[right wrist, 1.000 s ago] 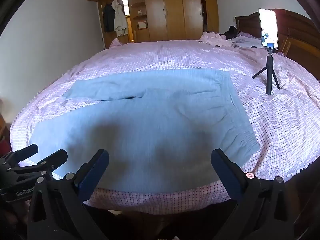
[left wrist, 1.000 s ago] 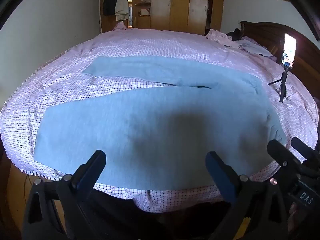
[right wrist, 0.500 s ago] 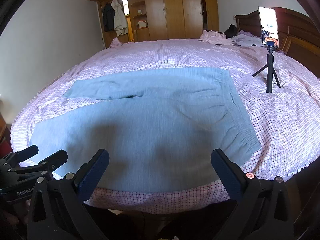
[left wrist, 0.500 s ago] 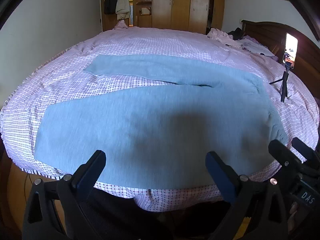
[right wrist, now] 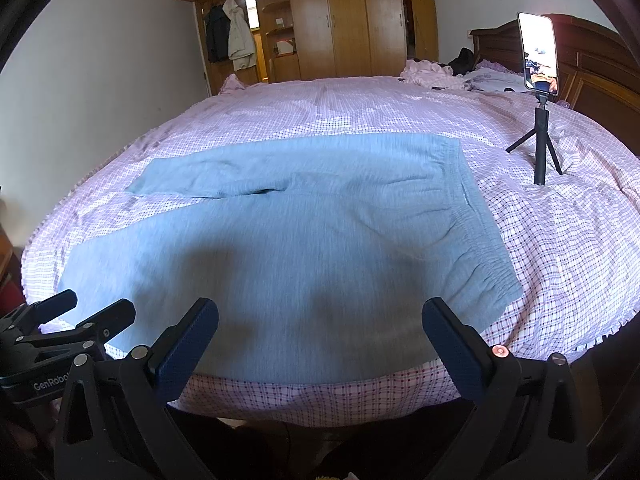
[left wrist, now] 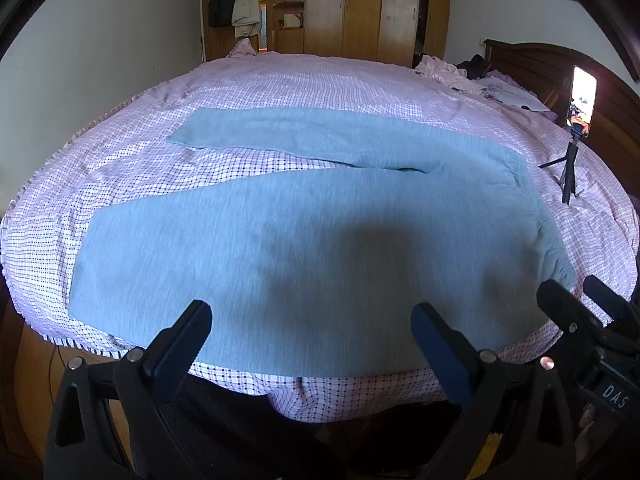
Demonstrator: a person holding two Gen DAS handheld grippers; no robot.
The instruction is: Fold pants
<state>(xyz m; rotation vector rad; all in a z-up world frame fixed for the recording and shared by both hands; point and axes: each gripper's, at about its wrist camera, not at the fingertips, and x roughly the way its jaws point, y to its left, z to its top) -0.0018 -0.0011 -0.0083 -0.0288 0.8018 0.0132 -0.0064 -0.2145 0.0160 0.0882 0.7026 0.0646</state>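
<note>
Two grippers hover at the near edge of the bed, both with fingers spread wide and empty: left gripper, right gripper. The pants lie flat on the bed, legs apart, waistband rightward near a tripod.

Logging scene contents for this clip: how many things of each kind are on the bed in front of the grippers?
Pants: 1
Phone on tripod: 1
Loose clothes heap at the headboard: 1, items uncountable
Total: 3
</note>
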